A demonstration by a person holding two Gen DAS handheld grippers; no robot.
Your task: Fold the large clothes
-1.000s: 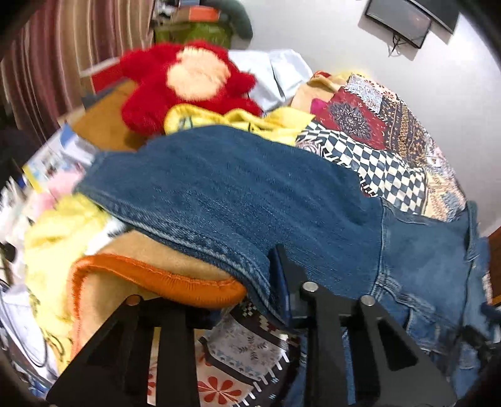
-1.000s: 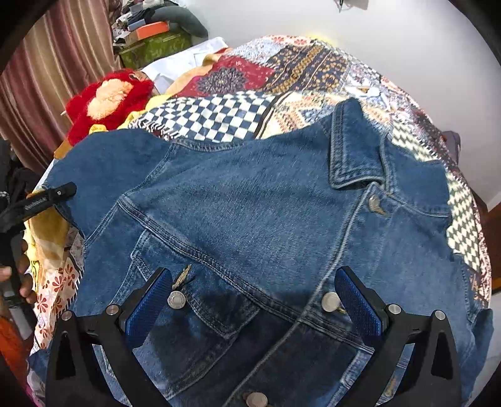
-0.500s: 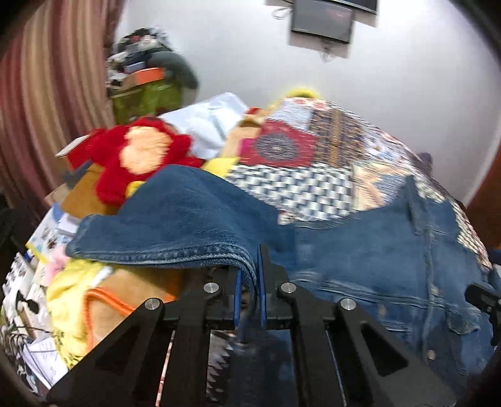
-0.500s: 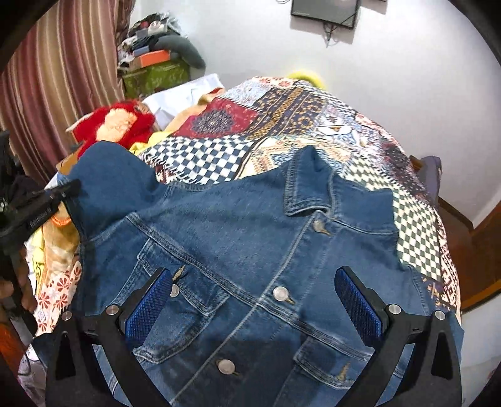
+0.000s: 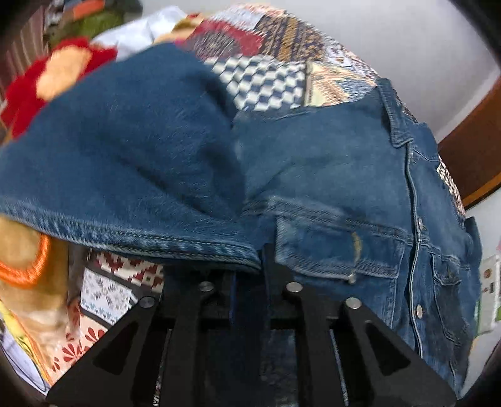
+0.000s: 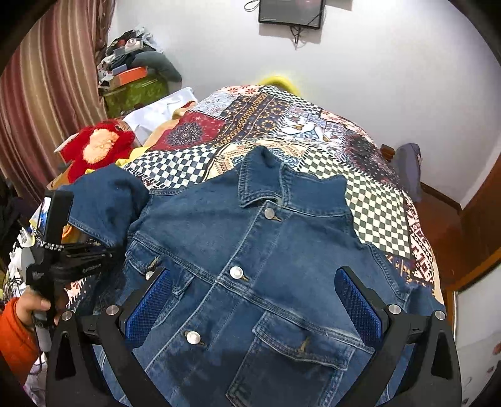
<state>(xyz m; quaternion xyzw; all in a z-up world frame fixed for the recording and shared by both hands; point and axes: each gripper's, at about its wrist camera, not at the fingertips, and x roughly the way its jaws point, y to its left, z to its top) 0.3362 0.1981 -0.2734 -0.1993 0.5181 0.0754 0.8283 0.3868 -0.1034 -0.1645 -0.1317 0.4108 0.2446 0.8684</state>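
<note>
A blue denim jacket (image 6: 281, 250) lies front up on the patchwork bedspread (image 6: 281, 125), buttoned, collar towards the wall. My left gripper (image 5: 249, 266) has the cuff of the jacket's left sleeve (image 5: 125, 141) between its jaws, which are opening. The sleeve is lifted and bunched over the jacket's shoulder. In the right wrist view the left gripper (image 6: 94, 260) sits at the jacket's left edge, held by a hand in an orange sleeve (image 6: 12, 332). My right gripper (image 6: 252, 275) hangs open above the jacket's chest, nothing between its blue pads (image 6: 147, 306).
A red plush toy (image 6: 97, 147) and a heap of cloths and papers crowd the bed's left side. Boxes and clutter (image 6: 131, 78) stand by the curtain. A screen (image 6: 291, 12) hangs on the wall. A wooden door frame (image 6: 479, 219) is at the right.
The left gripper shut on the sleeve cuff and carried it to the right, over the jacket's body. The right gripper rose and drew back, staying open, so more of the jacket shows.
</note>
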